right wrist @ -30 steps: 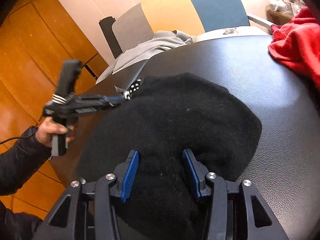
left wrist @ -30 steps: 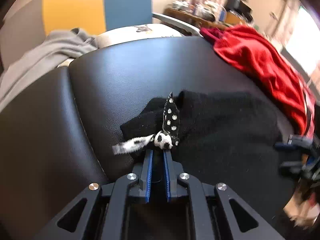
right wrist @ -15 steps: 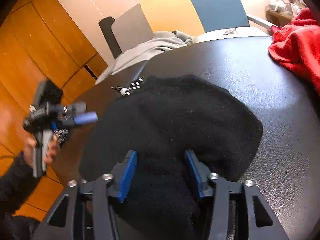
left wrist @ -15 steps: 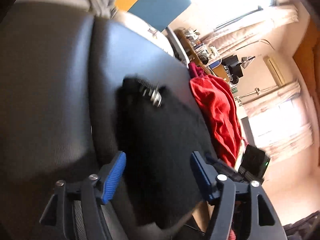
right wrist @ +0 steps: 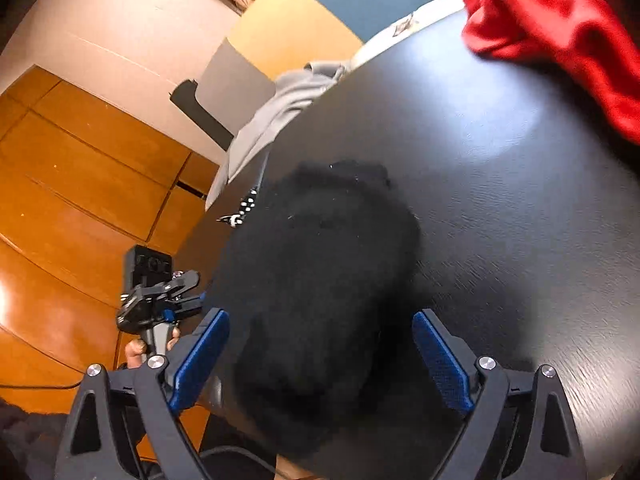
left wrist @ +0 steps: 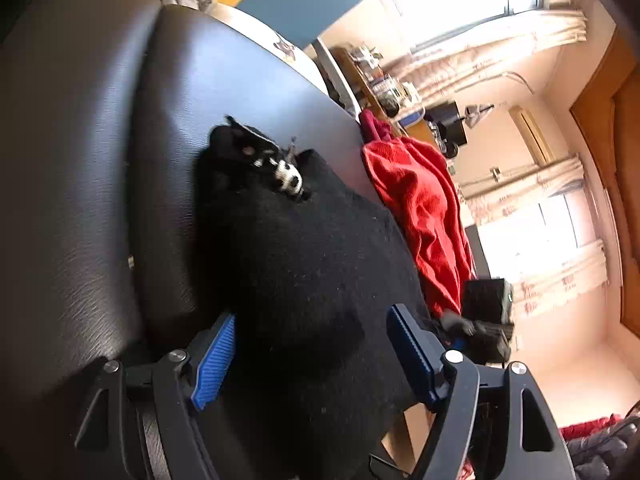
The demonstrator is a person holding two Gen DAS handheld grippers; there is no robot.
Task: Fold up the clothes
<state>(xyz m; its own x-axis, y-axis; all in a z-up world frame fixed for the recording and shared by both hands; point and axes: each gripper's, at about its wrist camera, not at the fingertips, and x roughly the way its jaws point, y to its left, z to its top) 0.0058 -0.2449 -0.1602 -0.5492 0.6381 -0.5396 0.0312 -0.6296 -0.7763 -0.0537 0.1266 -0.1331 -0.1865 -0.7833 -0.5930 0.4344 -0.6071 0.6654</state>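
Left gripper [left wrist: 310, 354] spread wide, nothing between its two blue pads, hovering at the near edge of the one black garment [left wrist: 304, 256]. Right gripper [right wrist: 320, 356] also spread wide, empty, its two pads either side of the same garment's near end. Black garment lies bunched on the black leather surface [right wrist: 500, 184], with one white-spotted bow [left wrist: 286, 174] at its far end. One red garment [left wrist: 420, 204] beside it, one grey garment [right wrist: 276, 108] at the far edge. One hand [right wrist: 138, 350] grips the left handle.
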